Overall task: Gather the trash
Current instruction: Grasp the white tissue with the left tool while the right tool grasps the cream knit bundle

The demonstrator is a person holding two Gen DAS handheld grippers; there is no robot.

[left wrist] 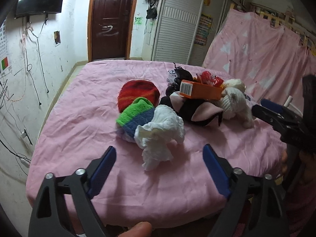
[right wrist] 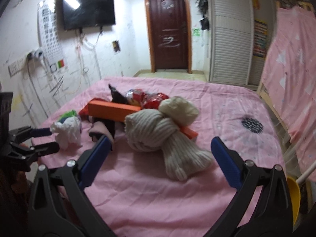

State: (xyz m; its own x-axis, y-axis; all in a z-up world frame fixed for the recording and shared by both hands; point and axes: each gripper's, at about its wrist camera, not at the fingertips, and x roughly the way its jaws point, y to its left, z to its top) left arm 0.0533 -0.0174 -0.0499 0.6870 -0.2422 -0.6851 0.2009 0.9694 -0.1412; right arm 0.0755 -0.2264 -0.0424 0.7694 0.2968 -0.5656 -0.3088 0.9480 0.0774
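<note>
Your thumb tip (left wrist: 138,229) is showing at the very bottom edge of the left wrist view, just behind the left gripper (left wrist: 159,159). You are holding that gripper with its blue-padded fingers (left wrist: 104,169) spread wide and nothing between them, pointing down toward the pink sheet (left wrist: 79,122) on the bed. Just past the fingertips a crumpled white tissue (left wrist: 158,136) is lying on the sheet, not touched by either pad. Right behind the tissue, and touching it, a rolled green and blue sock (left wrist: 136,116) is resting against a red striped knit piece (left wrist: 138,93).

You are keeping the right gripper (right wrist: 161,147) spread wide too, empty, its fingers standing on either side of a knotted cream ribbed knit (right wrist: 167,138) without pressing on it. In the left wrist view the same gripper is reaching in from the right edge (left wrist: 264,108).

Beyond the knit a long orange carton (right wrist: 112,108) is lying across the heap, one end poking out under the cream bundle, with a barcode label on its other end. Black and pale pink fabric (left wrist: 189,108) is sitting under the carton. Red shiny wrappers (right wrist: 152,98) are piled behind it, at the far side of the heap.

Further back, a dark patterned patch (right wrist: 252,124) is marking the sheet to the right. Past the bed, a dark brown door (right wrist: 168,33) is standing closed, a wall-mounted television (right wrist: 87,7) is hanging to its left, and a white slatted wardrobe (right wrist: 231,45) is standing to its right.
</note>
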